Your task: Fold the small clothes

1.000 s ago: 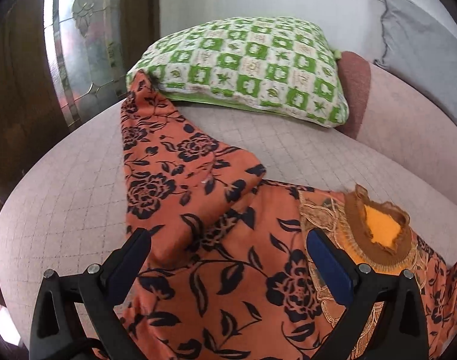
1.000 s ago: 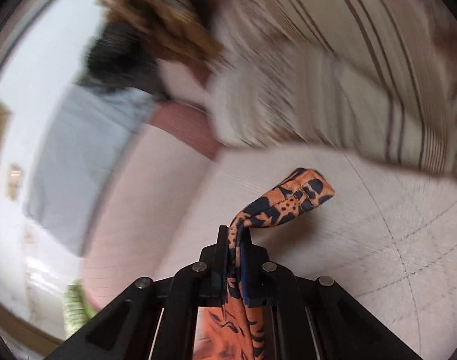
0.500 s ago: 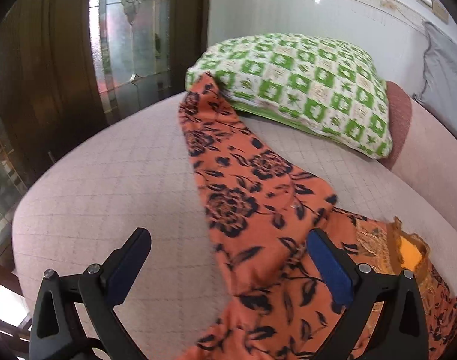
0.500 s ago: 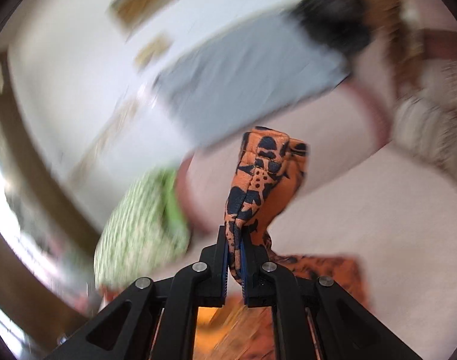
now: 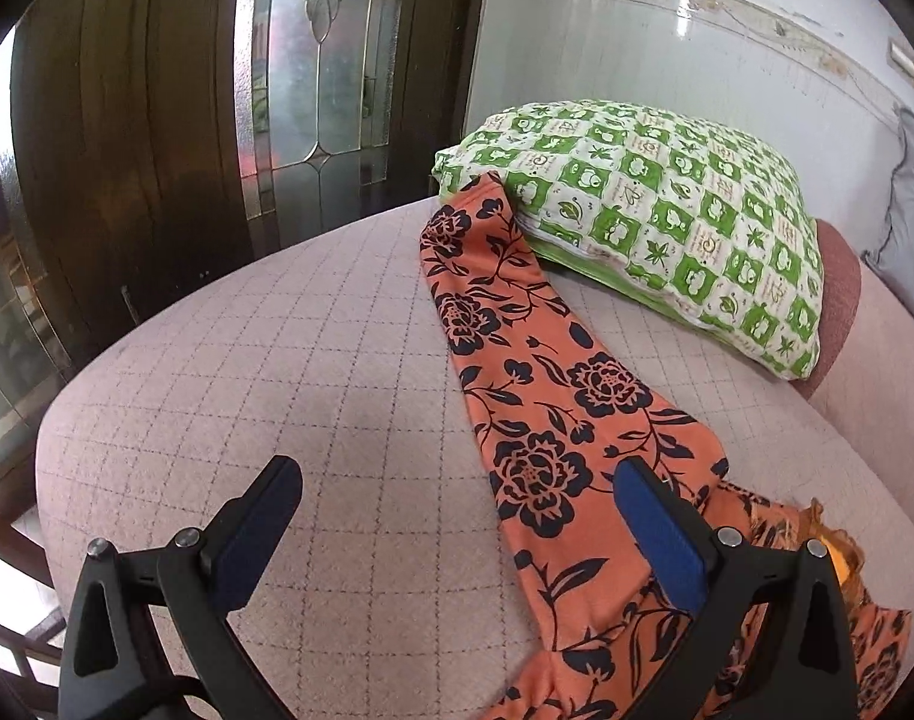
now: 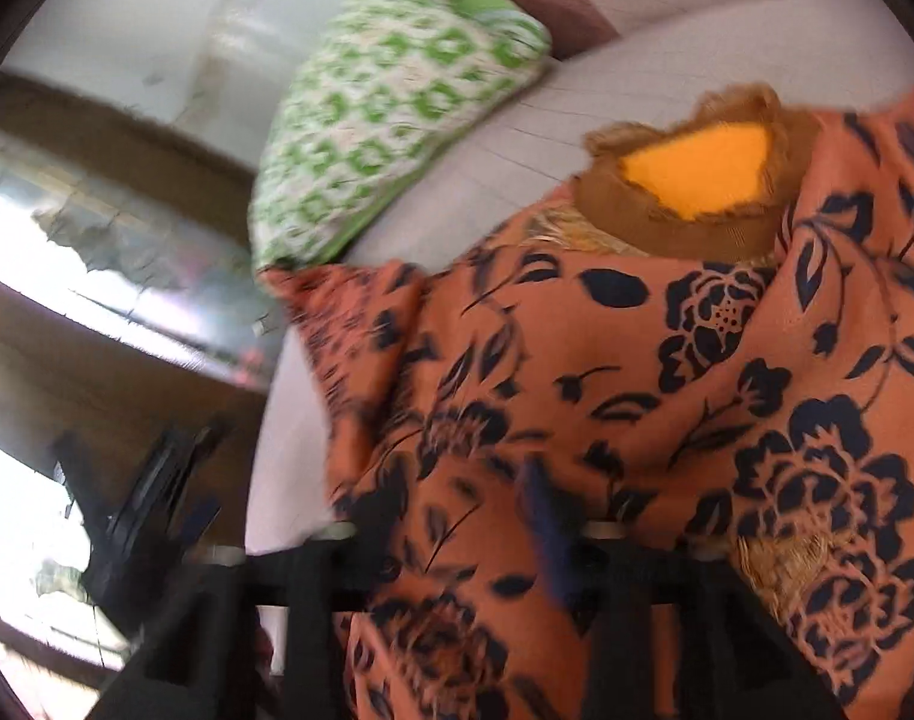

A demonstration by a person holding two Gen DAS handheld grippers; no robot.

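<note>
An orange garment with black flowers (image 5: 535, 420) lies on the pink quilted sofa seat (image 5: 336, 372). One sleeve stretches up to the green pillow (image 5: 655, 210). Its brown neckline with yellow lining (image 6: 697, 180) shows in the right wrist view. My left gripper (image 5: 457, 516) is open and empty, hovering over the seat just left of the sleeve; its right finger overlaps the cloth. My right gripper (image 6: 475, 540) is over the garment (image 6: 607, 390); the view is blurred and cloth drapes over its fingers, so its jaws cannot be read. The left gripper (image 6: 144, 516) shows at its left.
A green and white checked pillow (image 6: 384, 96) rests at the sofa's back. A dark wooden door with patterned glass (image 5: 312, 78) stands behind the sofa's left edge. A grey cushion (image 5: 907, 222) is at the far right. A white tiled wall (image 5: 667, 48) is behind.
My left gripper has swung left, off the garment body toward the bare seat. My right gripper has carried the held sleeve over and down onto the garment, facing the neckline now.
</note>
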